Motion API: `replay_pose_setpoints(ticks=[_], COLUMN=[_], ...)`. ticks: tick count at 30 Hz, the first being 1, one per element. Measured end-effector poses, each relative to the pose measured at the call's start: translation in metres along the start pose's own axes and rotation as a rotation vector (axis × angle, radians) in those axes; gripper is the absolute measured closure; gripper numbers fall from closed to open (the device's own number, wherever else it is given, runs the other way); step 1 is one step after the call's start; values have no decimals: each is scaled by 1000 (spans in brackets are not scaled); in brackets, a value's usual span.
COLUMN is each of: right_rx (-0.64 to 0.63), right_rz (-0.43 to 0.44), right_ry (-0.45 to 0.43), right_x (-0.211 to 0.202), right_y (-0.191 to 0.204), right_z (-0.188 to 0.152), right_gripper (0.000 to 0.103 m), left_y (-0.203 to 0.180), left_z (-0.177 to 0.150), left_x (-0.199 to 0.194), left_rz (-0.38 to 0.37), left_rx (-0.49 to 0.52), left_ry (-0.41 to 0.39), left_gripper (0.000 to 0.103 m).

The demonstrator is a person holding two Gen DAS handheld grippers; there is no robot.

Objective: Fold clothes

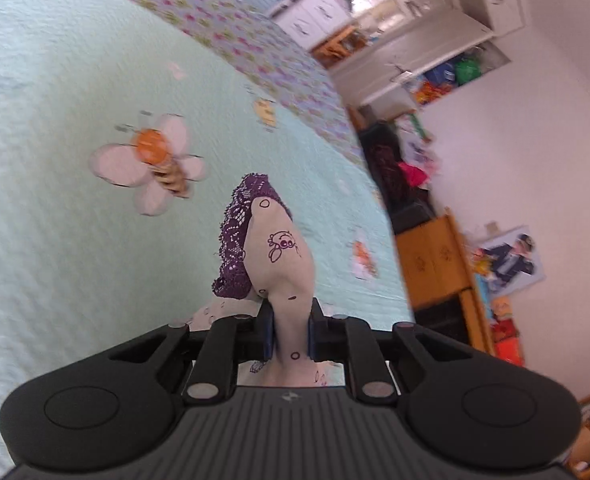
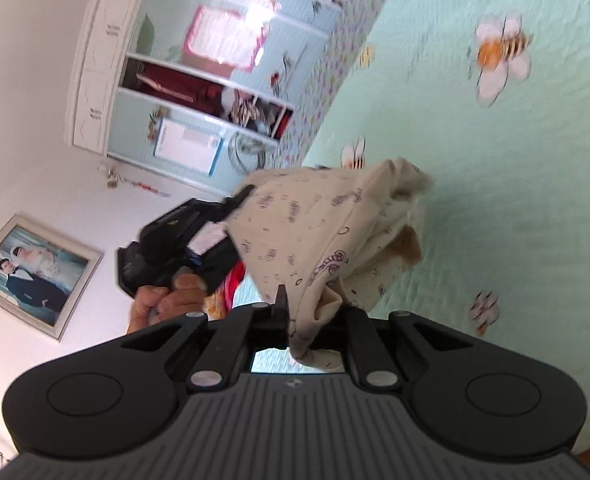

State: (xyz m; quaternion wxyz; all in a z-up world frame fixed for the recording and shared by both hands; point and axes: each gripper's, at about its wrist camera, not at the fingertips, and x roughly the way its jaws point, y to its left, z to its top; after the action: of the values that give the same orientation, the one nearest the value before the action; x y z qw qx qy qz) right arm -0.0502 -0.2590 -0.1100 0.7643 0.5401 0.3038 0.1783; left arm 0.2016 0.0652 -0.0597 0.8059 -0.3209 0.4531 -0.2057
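Two grippers gripped one cream cotton garment with small purple printed figures and a purple lace trim (image 1: 291, 256), which was held in the air above the mint-green quilted bedspread with bee appliqués (image 1: 75, 240). The left gripper (image 1: 290, 330) was clamped on a bunched fold that rose straight ahead between its fingers, the lace lying on the far left side of that fold. The right gripper (image 2: 311, 320) pinched another gathered edge; from there the garment (image 2: 323, 224) spread far and left toward the left gripper (image 2: 183, 232), held in the person's hand (image 2: 167, 300). Judged by its sag and creasing, the fabric was light, soft and limp, not slippery. Hold was best taken at hems or corners, clear of the delicate lace.
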Motion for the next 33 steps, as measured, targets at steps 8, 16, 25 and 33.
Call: replay_pose_setpoints(ticks=[8,16,25,33], right_rx=[227,240,351,409], right_rz=[-196,-77,-26,67], right_ry=[251,161,146,136], right_x=[51,39,50,54], right_y=[-80,-62,-58,-40], right_z=[-67,-41,-40,-43], right_gripper=[93,93,93,93], left_y=[147,162,169,170], left_z=[-81,-133,-182,-225], left_x=[-4,-42,-62,-38], left_rz=[135,1,-71,-242], left_rx=[-256,-319,-373,-601], left_ry=[83,17,9,-36], left_gripper=[64,50,50,50])
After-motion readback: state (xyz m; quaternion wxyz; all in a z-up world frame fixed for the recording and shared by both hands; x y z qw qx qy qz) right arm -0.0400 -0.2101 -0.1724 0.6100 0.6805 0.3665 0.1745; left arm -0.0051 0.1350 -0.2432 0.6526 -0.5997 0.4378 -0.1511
